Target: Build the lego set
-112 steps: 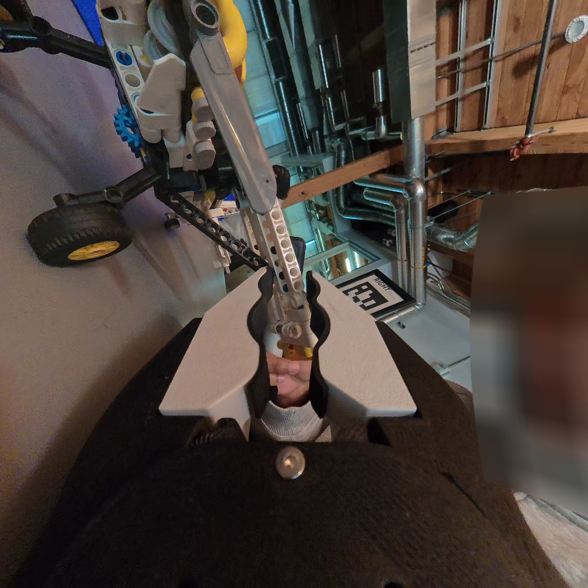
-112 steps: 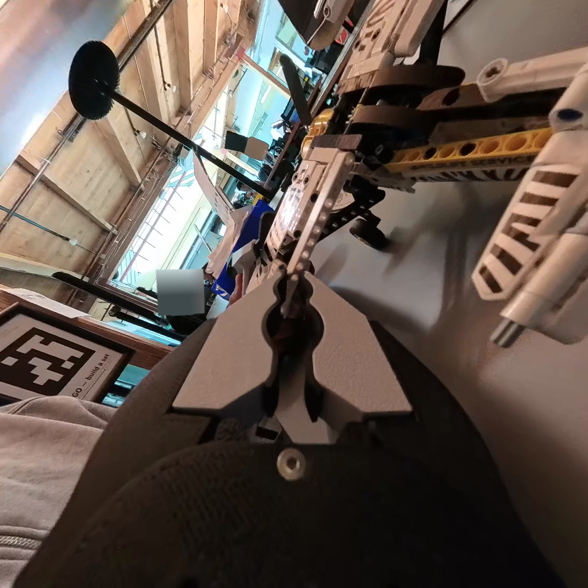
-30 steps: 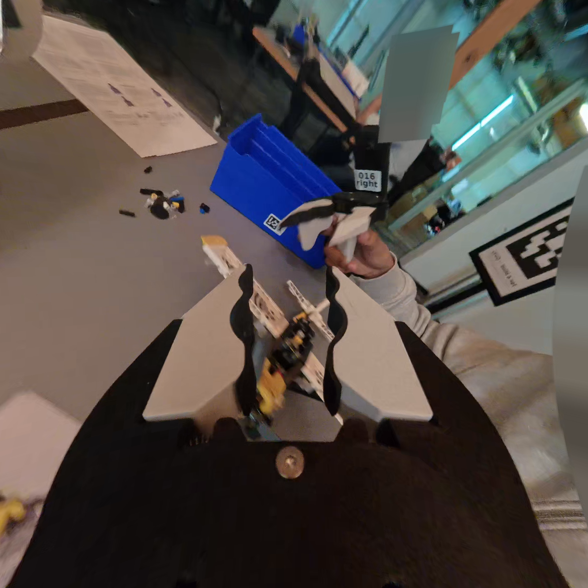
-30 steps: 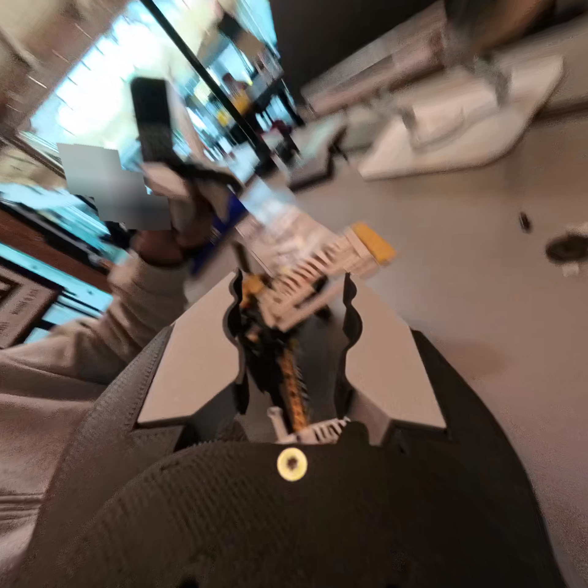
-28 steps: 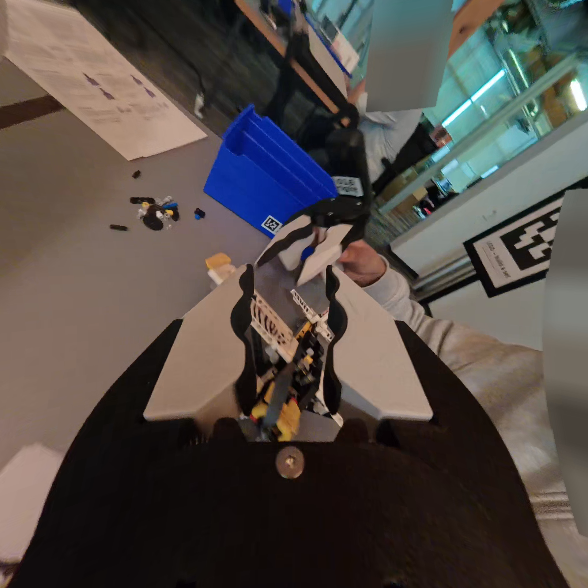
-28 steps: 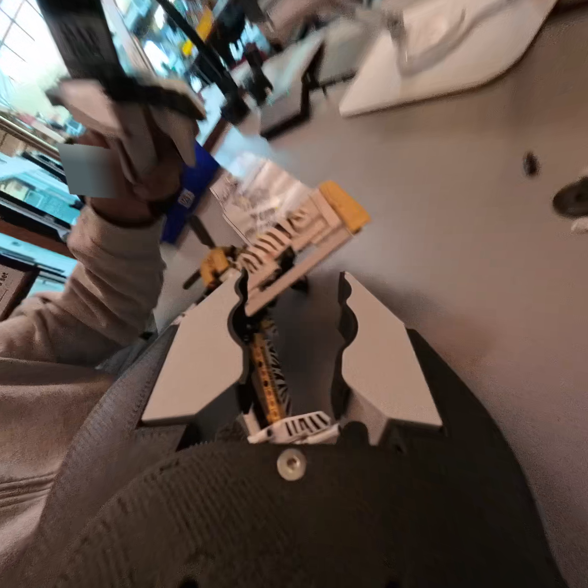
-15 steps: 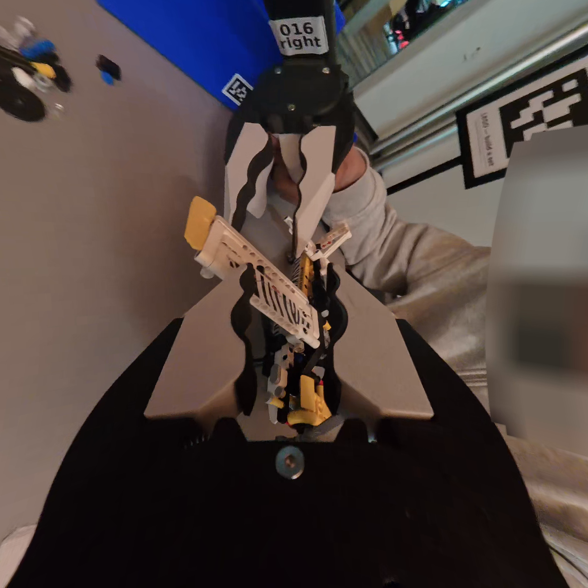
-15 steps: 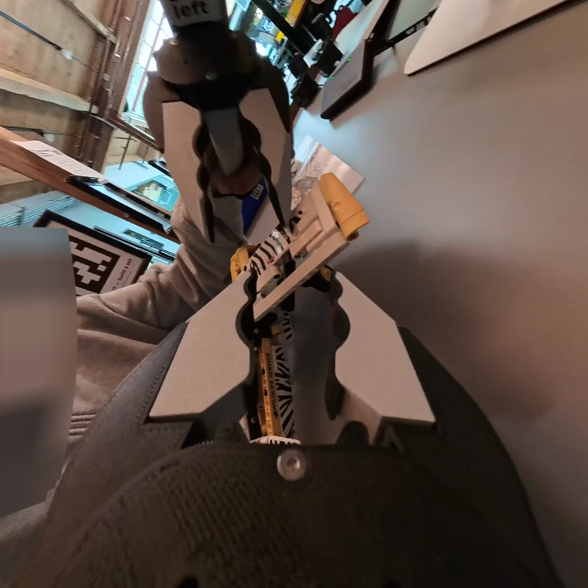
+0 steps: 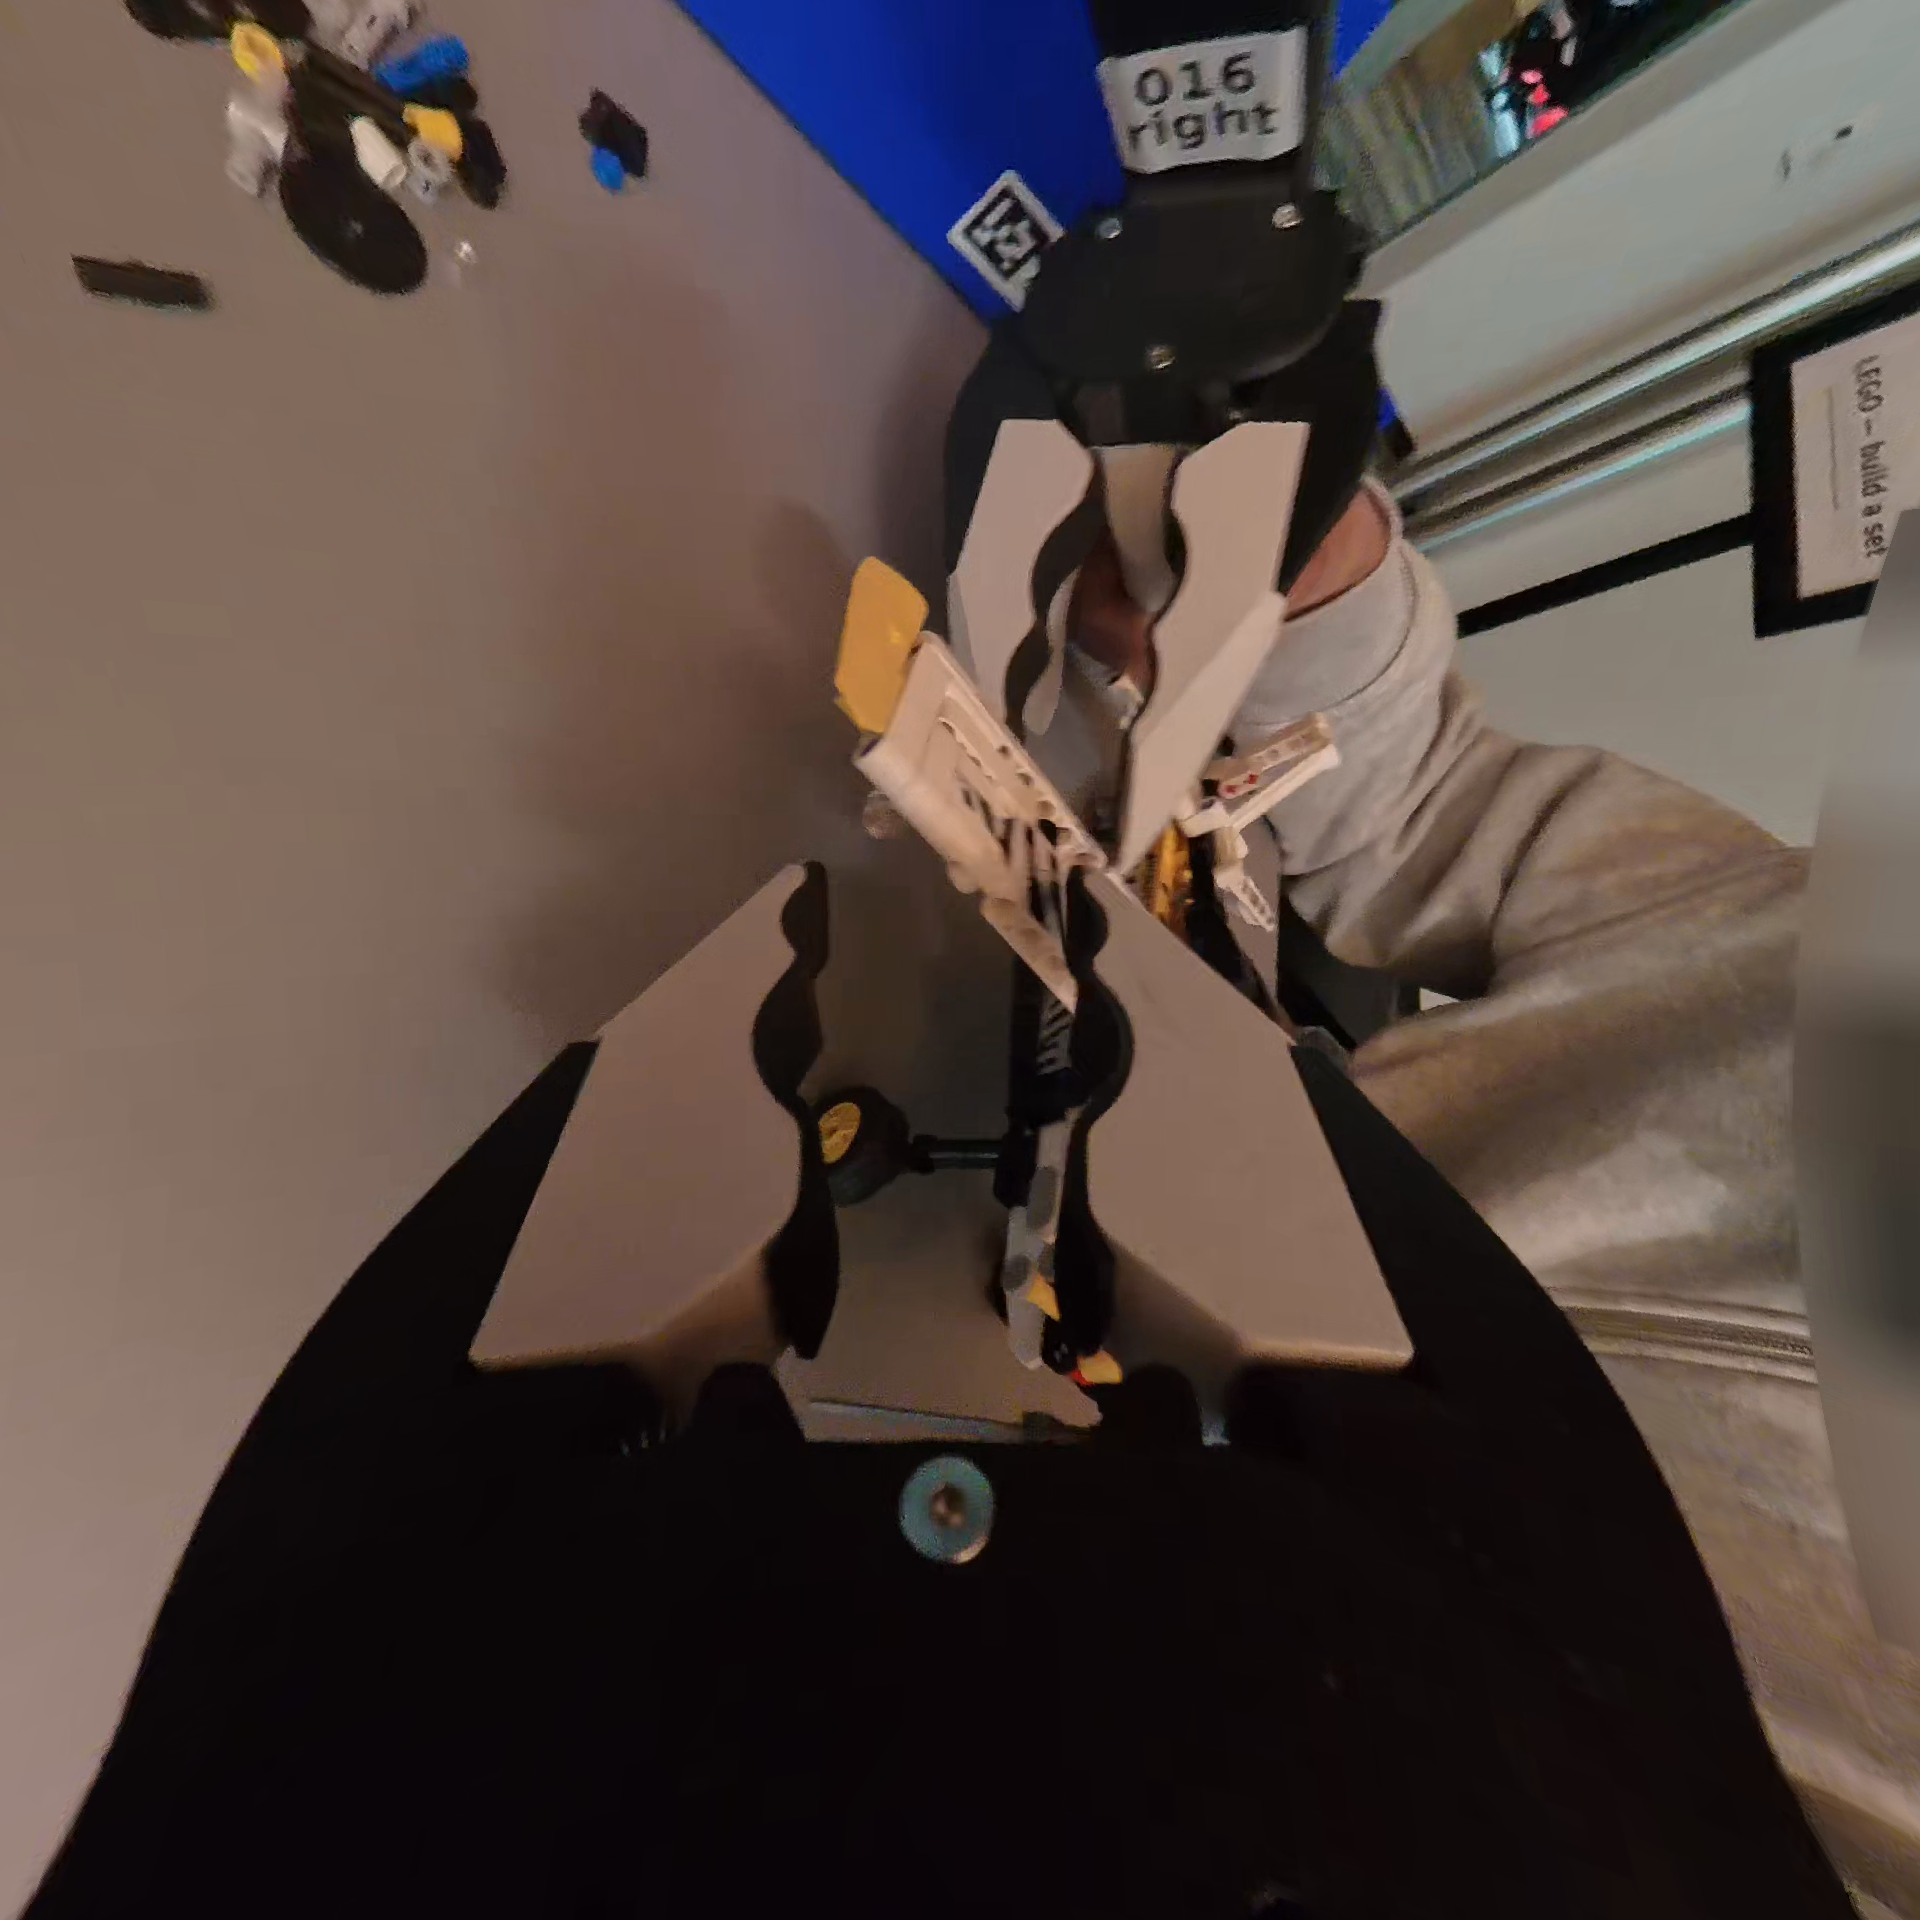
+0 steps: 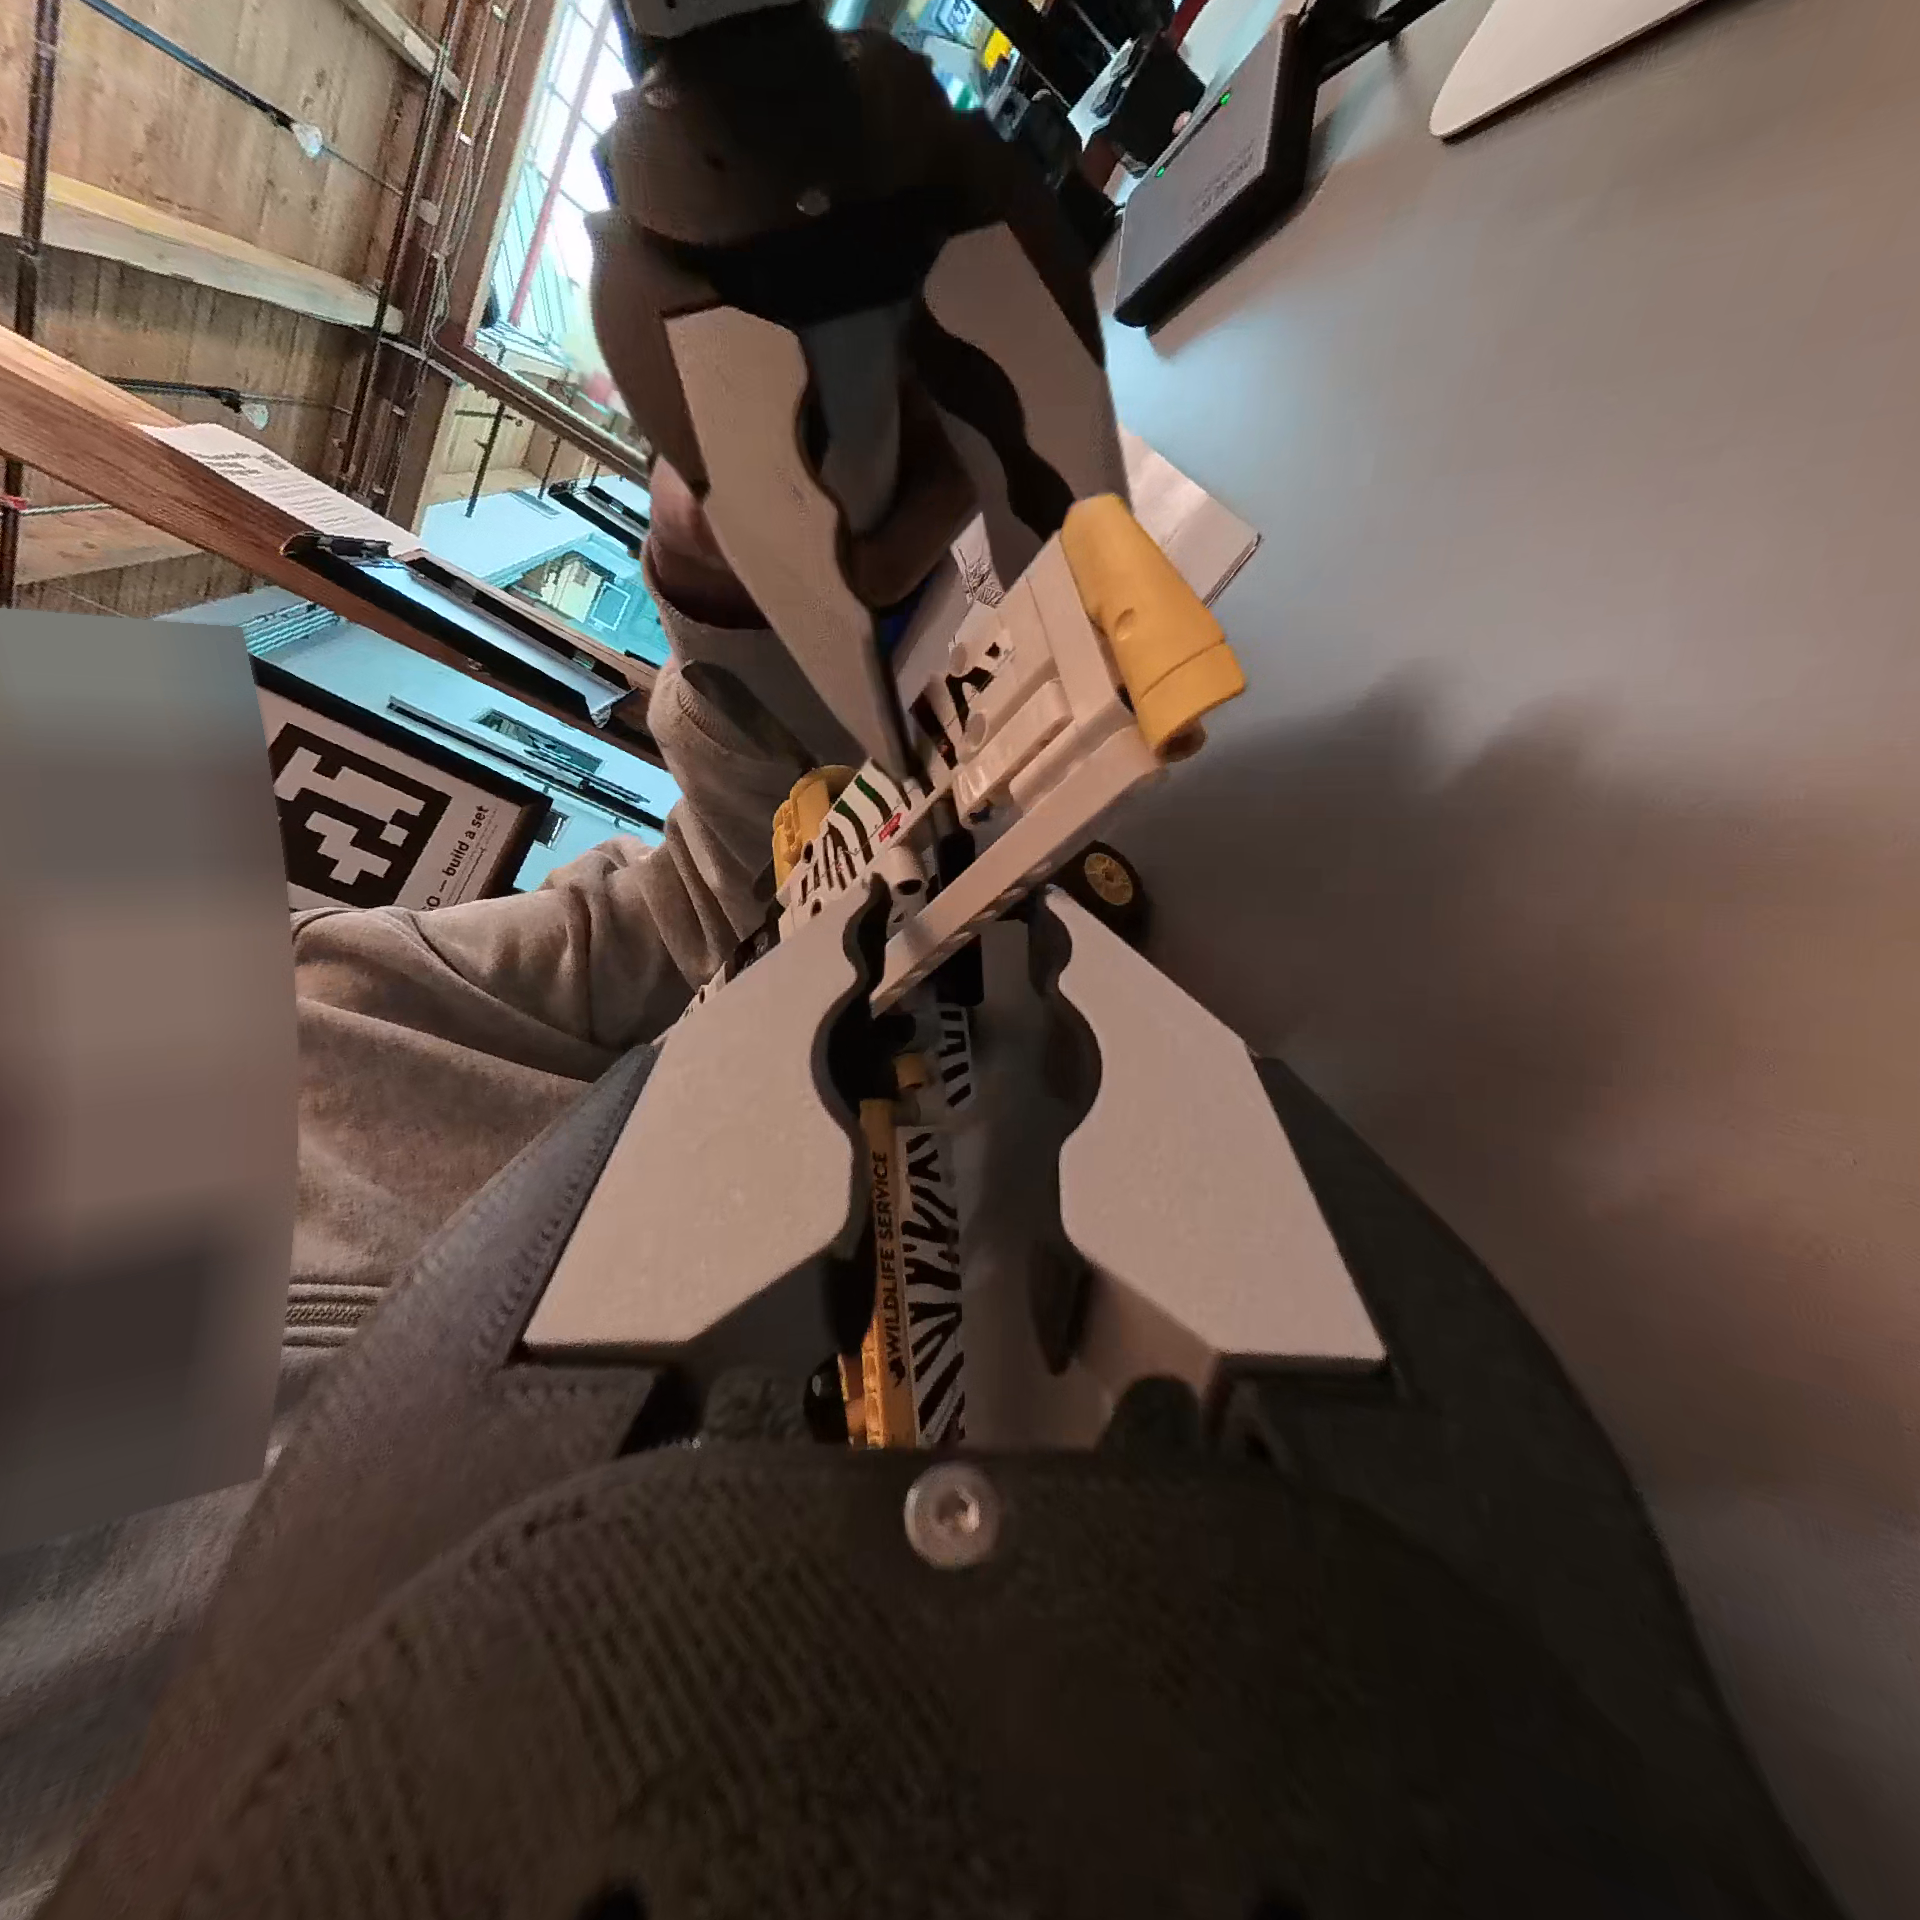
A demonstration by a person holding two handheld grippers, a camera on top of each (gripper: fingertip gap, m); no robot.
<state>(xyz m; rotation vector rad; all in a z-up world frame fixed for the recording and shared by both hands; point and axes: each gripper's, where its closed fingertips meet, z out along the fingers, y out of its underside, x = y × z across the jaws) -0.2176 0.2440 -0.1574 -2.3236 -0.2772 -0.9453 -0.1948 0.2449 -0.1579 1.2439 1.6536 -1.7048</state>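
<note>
The lego model, a white, yellow and black vehicle with zebra-striped panels (image 10: pixel 925 1268), lies on the grey table (image 9: pixel 364 727). Its white beam (image 9: pixel 966 748) with a yellow end cap (image 10: pixel 1153 613) sticks up at an angle. A small wheel with a yellow hub (image 9: pixel 847 1138) shows under it. My left gripper (image 9: pixel 940 883) is open around one end of the model, which sits close to its right finger. My right gripper (image 10: pixel 956 909) is open around the other end, and the beam is by its left fingertip. Each gripper faces the other: the right one (image 9: pixel 1081 790) and the left one (image 10: pixel 1008 634) are both open.
A blue bin (image 9: pixel 914 114) stands behind the right gripper. Loose small parts (image 9: pixel 416 135) and a black disc (image 9: pixel 353 229) lie at the far left. A booklet (image 10: pixel 1184 520), a dark box (image 10: pixel 1216 187) and a white slab (image 10: pixel 1558 62) lie beyond. A person's grey sleeve (image 9: pixel 1507 883) is on the right. Left and right tips are no more than a few centimetres apart. The black disc (image 9: pixel 353 229) is about equally far from each gripper, around 15 cm.
Both grippers were shut on the raised model 3.7 s ago; they have let go and it is now down at the table. They have since closed in on it from opposite ends.
</note>
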